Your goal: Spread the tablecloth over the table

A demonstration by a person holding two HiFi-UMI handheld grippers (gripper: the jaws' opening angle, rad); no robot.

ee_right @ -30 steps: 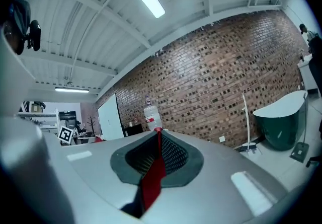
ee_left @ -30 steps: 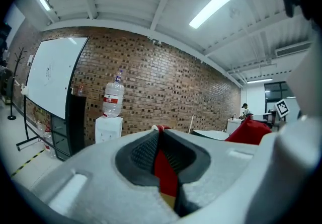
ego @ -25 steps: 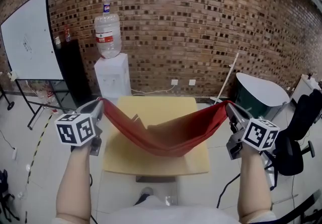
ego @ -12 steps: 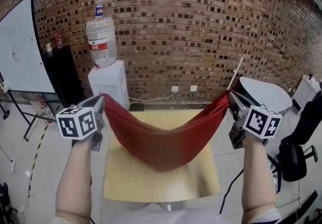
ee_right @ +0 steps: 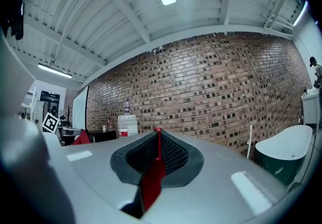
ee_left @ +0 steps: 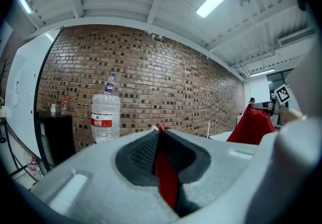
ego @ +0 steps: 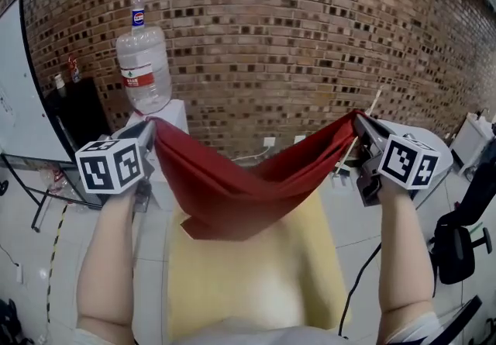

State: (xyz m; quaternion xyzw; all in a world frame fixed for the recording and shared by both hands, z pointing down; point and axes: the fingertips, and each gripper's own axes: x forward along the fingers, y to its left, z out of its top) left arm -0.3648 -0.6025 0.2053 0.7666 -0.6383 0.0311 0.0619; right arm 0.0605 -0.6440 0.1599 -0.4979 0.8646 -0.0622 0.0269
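Jaws of left gripper [ego: 149, 128] and right gripper [ego: 360, 120] each clamped on red tablecloth [ego: 232, 196]; clear jug [ego: 142, 64] inverted atop dispenser [ego: 175, 109]

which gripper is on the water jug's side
The left gripper, shut on the red tablecloth corner beside the water jug; the right gripper holds the opposite corner, away from it.

Office, water cooler [ego: 144, 64], whiteboard [ego: 11, 103], swivel chair [ego: 456, 241]

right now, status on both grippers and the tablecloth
Both shut on tablecloth corners: left gripper, right gripper. Cloth hangs in the air over the table, sagging mid-span, not yet laid. Beyond it, water dispenser by the wall.
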